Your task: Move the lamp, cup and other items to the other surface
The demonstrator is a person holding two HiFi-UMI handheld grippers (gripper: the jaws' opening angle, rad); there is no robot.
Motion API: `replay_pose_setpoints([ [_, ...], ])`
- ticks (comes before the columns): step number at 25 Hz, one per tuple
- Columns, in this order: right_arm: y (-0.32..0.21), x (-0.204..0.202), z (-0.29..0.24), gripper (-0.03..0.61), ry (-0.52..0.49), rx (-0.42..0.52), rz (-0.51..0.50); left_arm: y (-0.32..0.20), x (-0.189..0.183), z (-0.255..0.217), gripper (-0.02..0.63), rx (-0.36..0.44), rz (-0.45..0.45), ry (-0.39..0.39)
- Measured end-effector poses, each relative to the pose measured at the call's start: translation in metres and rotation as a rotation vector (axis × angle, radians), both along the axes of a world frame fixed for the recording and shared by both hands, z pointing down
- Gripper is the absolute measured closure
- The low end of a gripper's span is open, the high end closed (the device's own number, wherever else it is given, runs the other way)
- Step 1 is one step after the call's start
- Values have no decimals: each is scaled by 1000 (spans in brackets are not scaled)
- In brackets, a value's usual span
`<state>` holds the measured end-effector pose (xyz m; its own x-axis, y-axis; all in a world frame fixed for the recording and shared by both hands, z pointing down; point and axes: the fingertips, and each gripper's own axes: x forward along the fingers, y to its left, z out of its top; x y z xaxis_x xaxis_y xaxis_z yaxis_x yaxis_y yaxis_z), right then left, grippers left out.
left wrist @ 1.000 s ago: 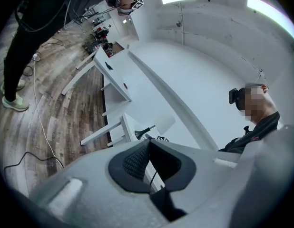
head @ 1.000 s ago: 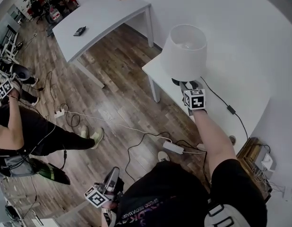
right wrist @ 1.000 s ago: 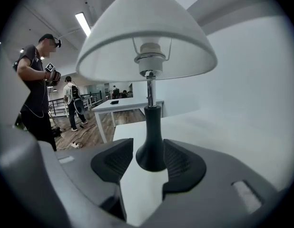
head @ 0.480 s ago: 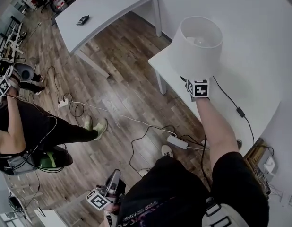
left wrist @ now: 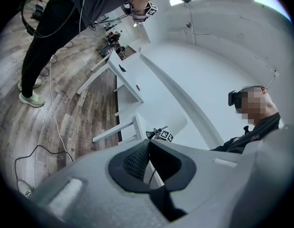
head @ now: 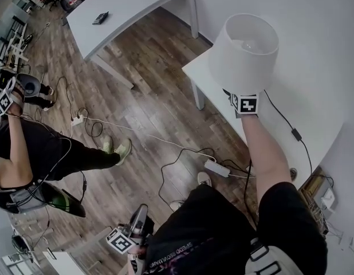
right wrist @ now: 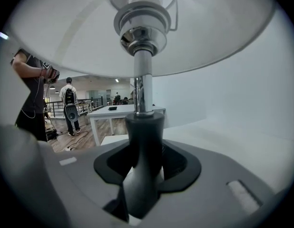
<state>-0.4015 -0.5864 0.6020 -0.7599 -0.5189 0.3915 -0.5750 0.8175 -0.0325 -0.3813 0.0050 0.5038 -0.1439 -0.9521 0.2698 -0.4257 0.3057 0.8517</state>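
— So, how far along is it?

— Barely started, I'd say. The lamp (head: 244, 53) stands on the white table (head: 320, 90) by the wall, near its corner, so nothing has crossed over yet.

— And the right gripper (right wrist: 144, 161)?

— It sits under the shade with the lamp's dark stem between its jaws. They have just been closing, and the pads look pressed on the stem from both sides — a grip, though I can't tell whether the base has left the tabletop.

— The left gripper (left wrist: 148, 146)?

— Down by the person's hip, jaws together, nothing in them.

— Where would the lamp go?

— Probably the other table (head: 131, 4) across the wooden floor. It is well apart from this one and bare apart from a small dark object (head: 100, 18).

— Anything in the way?

— The cord (head: 280, 114) runs from the lamp across the tabletop and over the edge. If it is plugged in, it may tug during the carry.

— And the cup?

— No cup shows in any view. So the lamp, the cup and whatever else belongs to the job are all left to move.
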Motion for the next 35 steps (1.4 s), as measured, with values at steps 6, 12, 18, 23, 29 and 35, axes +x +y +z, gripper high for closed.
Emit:
replay_pose_setpoints([
  [6,8,9,-2,431,-1,0,9,-4,0,0,611,9,5,5],
  [12,16,27,-3,431,1,-4,3,-7,3,1,612,14,23,12],
  [18,22,50,-21,432,-16,19,13,-13,4,-1,611,27,68,17],
  [23,27,68,-46,433,-59,55,32,-20,-3,-4,611,50,117,14],
  [29,40,96,-79,433,-73,98,67,-31,-10,-11,611,70,214,-1],
  [35,64,140,-103,433,-108,92,145,-40,-8,-10,612,77,343,17],
])
